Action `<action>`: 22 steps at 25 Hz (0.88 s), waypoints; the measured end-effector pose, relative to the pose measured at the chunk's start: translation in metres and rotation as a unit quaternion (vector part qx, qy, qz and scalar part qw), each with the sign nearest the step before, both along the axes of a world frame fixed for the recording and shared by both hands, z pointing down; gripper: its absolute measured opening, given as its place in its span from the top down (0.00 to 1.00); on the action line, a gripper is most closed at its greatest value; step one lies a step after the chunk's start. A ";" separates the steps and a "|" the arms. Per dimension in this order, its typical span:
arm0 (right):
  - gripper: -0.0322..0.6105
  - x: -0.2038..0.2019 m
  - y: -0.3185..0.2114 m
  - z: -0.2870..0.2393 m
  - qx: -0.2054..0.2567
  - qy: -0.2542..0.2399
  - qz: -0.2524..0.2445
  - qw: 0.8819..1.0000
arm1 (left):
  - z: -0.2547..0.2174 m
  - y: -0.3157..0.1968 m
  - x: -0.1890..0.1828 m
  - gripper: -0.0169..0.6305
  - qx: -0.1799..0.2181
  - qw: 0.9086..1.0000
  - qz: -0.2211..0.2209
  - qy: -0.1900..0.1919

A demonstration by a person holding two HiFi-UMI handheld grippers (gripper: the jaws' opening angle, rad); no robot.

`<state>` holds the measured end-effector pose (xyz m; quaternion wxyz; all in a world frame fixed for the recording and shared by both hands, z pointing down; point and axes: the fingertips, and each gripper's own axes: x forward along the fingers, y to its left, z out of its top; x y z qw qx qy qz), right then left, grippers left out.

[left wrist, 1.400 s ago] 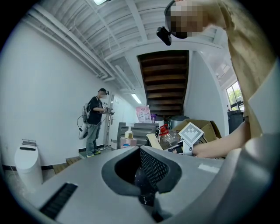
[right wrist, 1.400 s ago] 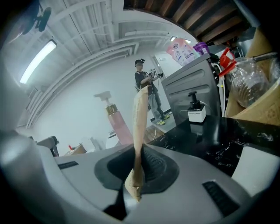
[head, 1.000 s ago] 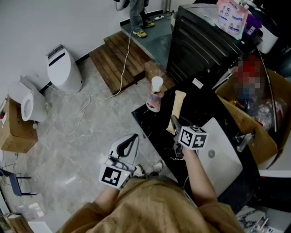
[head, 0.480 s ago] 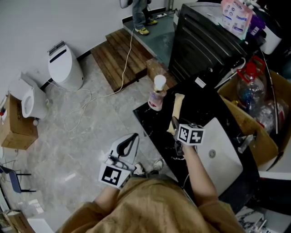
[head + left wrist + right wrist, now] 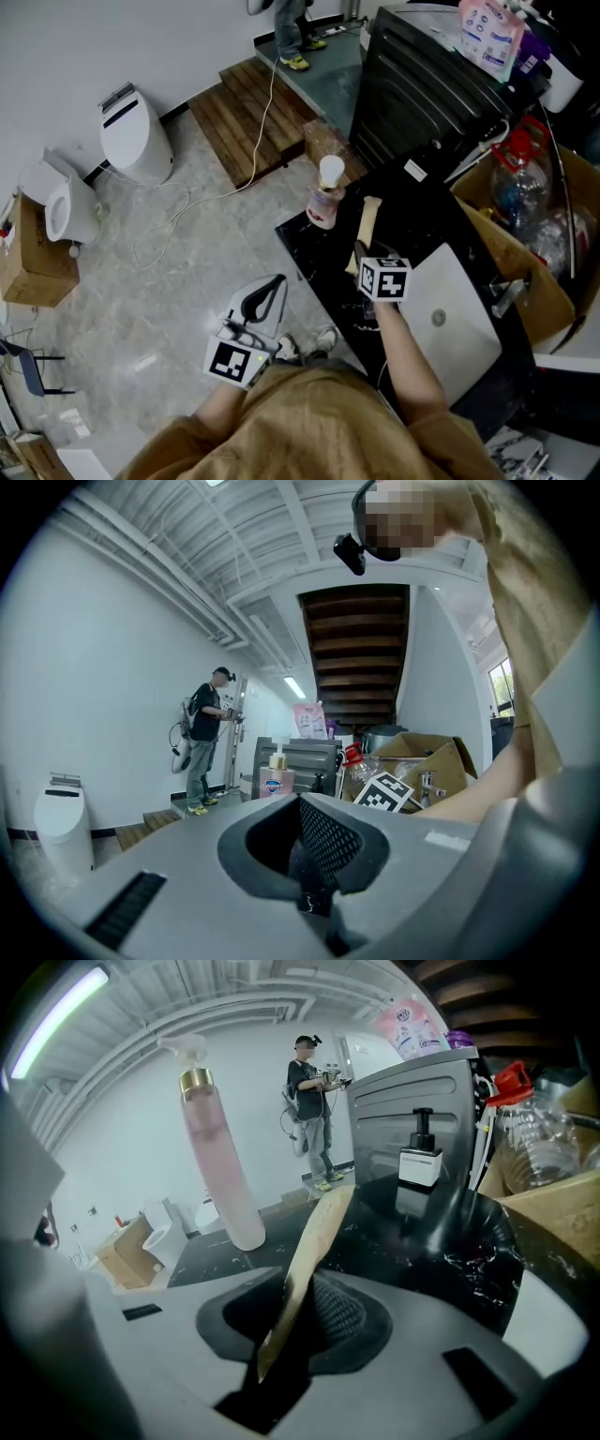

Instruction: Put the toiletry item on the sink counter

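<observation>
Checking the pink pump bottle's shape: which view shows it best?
The right gripper view: the pink pump bottle stands close, whole from base to pump. The head view shows it small, from above; the left gripper view, tiny and distant.

We find the head view evenly but rather dimly lit from overhead, with soft shadows and a pale sheen on the floor [image 5: 141, 361] at eight o'clock. Both gripper views bend strongly toward black corners, and their nearest foreground is soft. In the right one a ceiling tube [image 5: 56, 1012] glares at ten o'clock and the glossy black tabletop [image 5: 450, 1232] throws reflections, while in the left a window [image 5: 502, 682] blows out at three o'clock.
</observation>
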<state>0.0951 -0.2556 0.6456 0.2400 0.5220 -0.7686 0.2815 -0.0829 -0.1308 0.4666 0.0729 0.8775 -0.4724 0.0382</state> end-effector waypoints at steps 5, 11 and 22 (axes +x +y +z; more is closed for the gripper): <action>0.76 0.003 -0.004 -0.001 0.014 0.044 0.003 0.999 | 0.005 -0.004 -0.001 0.97 -0.006 1.000 0.001 0.001; 0.69 0.002 -0.008 0.001 0.041 0.109 -0.019 0.993 | 0.011 -0.009 -0.001 0.97 -0.015 1.000 0.005 0.004; 0.45 0.003 -0.013 0.001 0.008 0.050 -0.003 0.999 | 0.013 -0.014 0.002 0.97 -0.019 0.999 0.023 0.011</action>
